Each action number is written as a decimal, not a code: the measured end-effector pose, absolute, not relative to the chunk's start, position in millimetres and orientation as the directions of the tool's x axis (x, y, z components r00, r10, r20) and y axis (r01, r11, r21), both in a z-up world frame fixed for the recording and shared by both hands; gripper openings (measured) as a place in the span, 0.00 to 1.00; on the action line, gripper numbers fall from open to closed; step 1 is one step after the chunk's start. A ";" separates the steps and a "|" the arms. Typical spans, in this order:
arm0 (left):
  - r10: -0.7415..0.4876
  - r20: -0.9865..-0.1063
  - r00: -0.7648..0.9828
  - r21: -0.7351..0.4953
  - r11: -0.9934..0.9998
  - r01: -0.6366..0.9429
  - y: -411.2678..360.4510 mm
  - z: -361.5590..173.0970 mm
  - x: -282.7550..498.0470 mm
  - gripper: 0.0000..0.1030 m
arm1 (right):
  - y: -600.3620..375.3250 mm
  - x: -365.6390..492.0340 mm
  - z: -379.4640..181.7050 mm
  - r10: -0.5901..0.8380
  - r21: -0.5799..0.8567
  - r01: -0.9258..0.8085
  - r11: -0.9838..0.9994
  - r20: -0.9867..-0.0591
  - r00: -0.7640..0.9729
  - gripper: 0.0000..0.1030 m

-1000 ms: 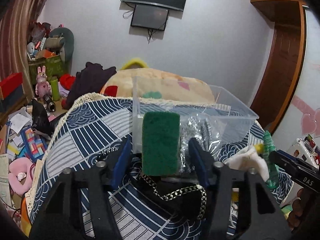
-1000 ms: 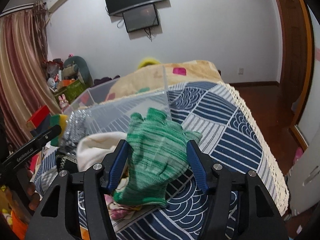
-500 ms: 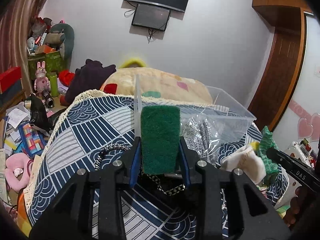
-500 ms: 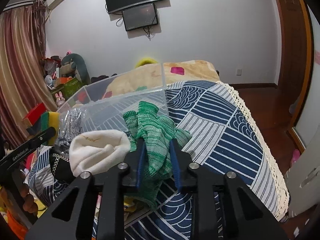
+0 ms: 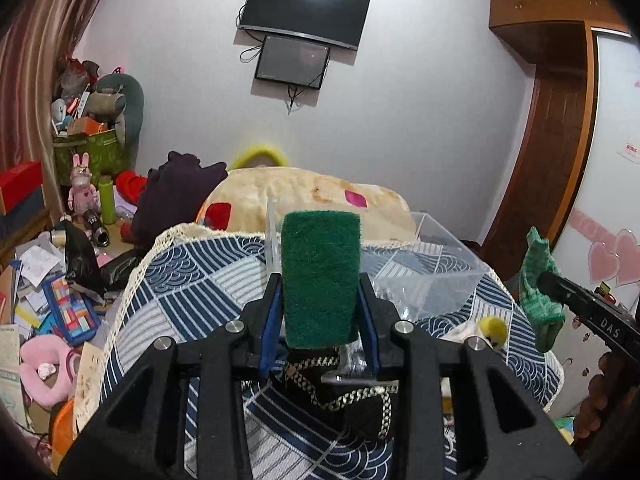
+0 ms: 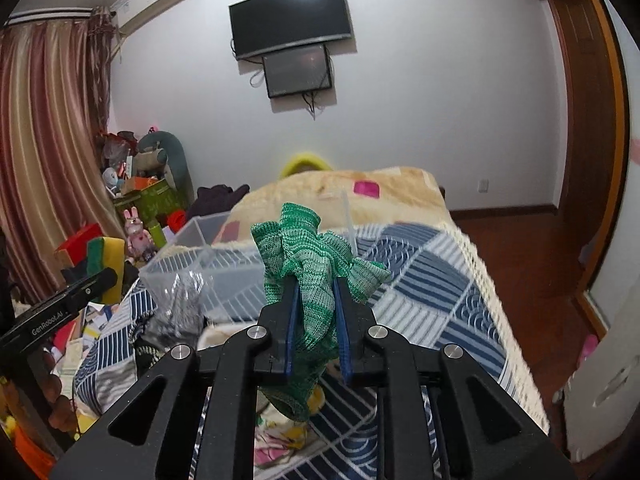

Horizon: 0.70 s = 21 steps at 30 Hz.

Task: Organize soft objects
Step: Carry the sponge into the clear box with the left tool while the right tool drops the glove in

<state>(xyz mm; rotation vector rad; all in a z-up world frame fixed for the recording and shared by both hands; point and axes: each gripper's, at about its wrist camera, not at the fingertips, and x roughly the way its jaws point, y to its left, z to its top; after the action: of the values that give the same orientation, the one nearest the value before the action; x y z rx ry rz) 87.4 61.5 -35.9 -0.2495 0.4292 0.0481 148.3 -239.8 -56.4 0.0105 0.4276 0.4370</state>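
My left gripper point(image 5: 319, 280) is shut on a green scouring sponge point(image 5: 319, 276) and holds it upright above the bed. The sponge also shows in the right wrist view point(image 6: 105, 264), with a yellow back. My right gripper point(image 6: 314, 284) is shut on a green knitted glove point(image 6: 308, 264) and holds it lifted; the glove also shows in the left wrist view point(image 5: 540, 292). A clear plastic box point(image 5: 432, 276) with dividers stands on the blue patterned bedspread point(image 5: 200, 280), just beyond both grippers; it also shows in the right wrist view point(image 6: 224, 272).
A black item with a gold chain point(image 5: 352, 392), a white cloth with a yellow pompom point(image 5: 494, 328) and a crinkled silver bag point(image 6: 180, 300) lie on the bed near the box. A beige blanket point(image 5: 312, 196) lies behind. Cluttered floor at left point(image 5: 48, 312).
Both grippers closed, the left on the sponge and the right on the glove, and both have lifted their items higher above the bed.
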 end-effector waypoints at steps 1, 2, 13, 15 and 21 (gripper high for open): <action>-0.014 -0.414 0.910 -0.234 0.968 -0.092 62.6 -32.0 89.5 0.34 | -238.1 149.4 -53.2 0.415 0.095 -0.412 0.906 -0.392 0.821 0.15; -0.019 -0.411 0.912 -0.236 0.968 -0.086 63.0 -29.0 91.3 0.34 | -236.0 151.2 -49.8 0.419 0.091 -0.418 0.904 -0.384 0.823 0.15; -0.034 -0.431 0.902 -0.196 0.979 -0.056 68.3 -8.1 128.7 0.34 | -210.6 179.0 -26.0 0.453 0.048 -0.464 0.884 -0.329 0.829 0.15; -0.041 -0.443 0.895 -0.195 0.979 -0.052 68.6 -7.2 137.6 0.34 | -203.8 186.1 -25.4 0.451 0.039 -0.466 0.884 -0.328 0.830 0.15; -0.060 -0.492 0.869 -0.180 0.983 -0.035 67.8 -11.6 165.2 0.34 | -184.5 208.0 -30.4 0.442 0.019 -0.467 0.884 -0.359 0.822 0.15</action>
<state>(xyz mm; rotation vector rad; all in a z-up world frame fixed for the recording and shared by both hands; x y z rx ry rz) 165.2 67.8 -11.5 -0.1865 0.5187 -0.0130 208.0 -184.5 -30.4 -0.0707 0.3645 0.4834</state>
